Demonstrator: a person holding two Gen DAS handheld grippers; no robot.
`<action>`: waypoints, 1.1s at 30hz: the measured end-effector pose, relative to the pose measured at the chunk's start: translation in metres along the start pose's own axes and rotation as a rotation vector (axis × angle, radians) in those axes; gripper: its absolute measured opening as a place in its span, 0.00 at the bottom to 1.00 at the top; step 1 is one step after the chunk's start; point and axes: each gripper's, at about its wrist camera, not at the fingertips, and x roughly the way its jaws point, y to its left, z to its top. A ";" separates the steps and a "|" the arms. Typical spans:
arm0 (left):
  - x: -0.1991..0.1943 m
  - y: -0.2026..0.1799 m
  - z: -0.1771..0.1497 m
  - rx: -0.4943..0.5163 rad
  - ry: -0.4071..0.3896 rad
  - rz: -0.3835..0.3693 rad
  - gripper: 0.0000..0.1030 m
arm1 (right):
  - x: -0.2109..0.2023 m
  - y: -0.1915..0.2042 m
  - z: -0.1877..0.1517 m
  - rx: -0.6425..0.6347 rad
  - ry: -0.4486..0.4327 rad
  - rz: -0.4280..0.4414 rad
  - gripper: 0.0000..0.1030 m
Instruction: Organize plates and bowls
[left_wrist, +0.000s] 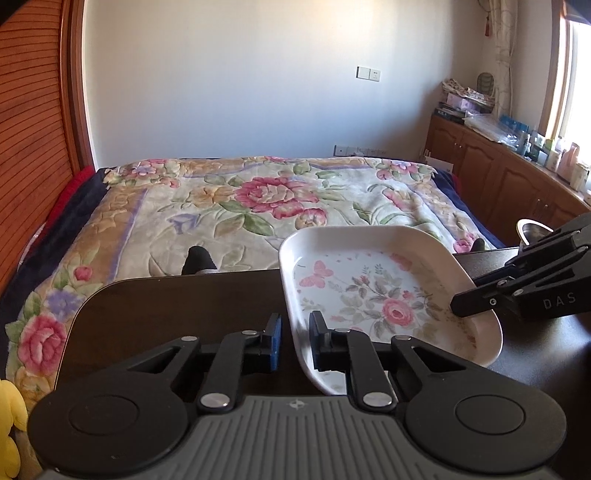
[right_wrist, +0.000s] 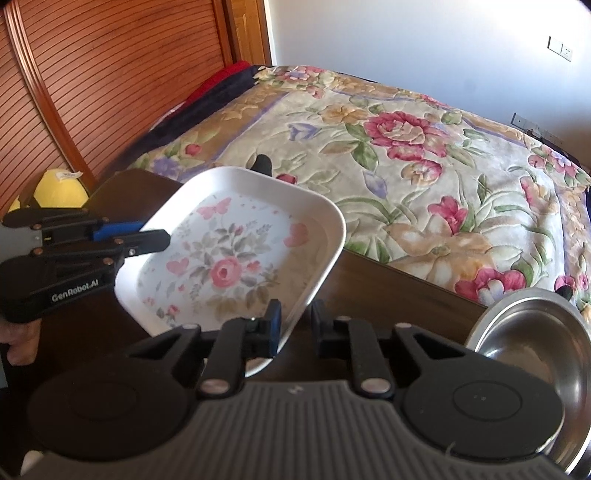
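Note:
A white square plate (left_wrist: 369, 288) with a pink rose and butterfly print hangs tilted above the dark table (left_wrist: 166, 302). My left gripper (left_wrist: 295, 328) is shut on its near left rim. My right gripper (left_wrist: 461, 306) comes in from the right and clamps the opposite edge. In the right wrist view the plate (right_wrist: 229, 258) has its rim pinched by the right gripper (right_wrist: 295, 321), while the left gripper (right_wrist: 151, 232) bites the plate's left side. A steel bowl (right_wrist: 535, 332) sits on the table to the right; part of its rim (left_wrist: 528, 227) shows behind the right gripper.
A bed with a floral blanket (left_wrist: 258, 199) lies just past the table's far edge. Black knobs (left_wrist: 197, 258) stick up at that edge. A wooden cabinet (left_wrist: 498, 166) with clutter runs along the right wall. A yellow plush toy (right_wrist: 59, 184) is at the left. A hand (right_wrist: 18, 343) holds the left gripper.

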 end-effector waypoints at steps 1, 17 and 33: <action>-0.001 0.000 0.000 -0.001 0.002 -0.004 0.12 | 0.000 0.000 0.000 -0.001 0.002 0.004 0.17; -0.054 -0.009 -0.010 -0.052 -0.002 -0.056 0.11 | -0.038 0.009 -0.022 0.020 -0.048 0.057 0.14; -0.141 -0.049 -0.003 0.006 -0.109 -0.059 0.11 | -0.120 0.020 -0.049 0.004 -0.173 0.042 0.14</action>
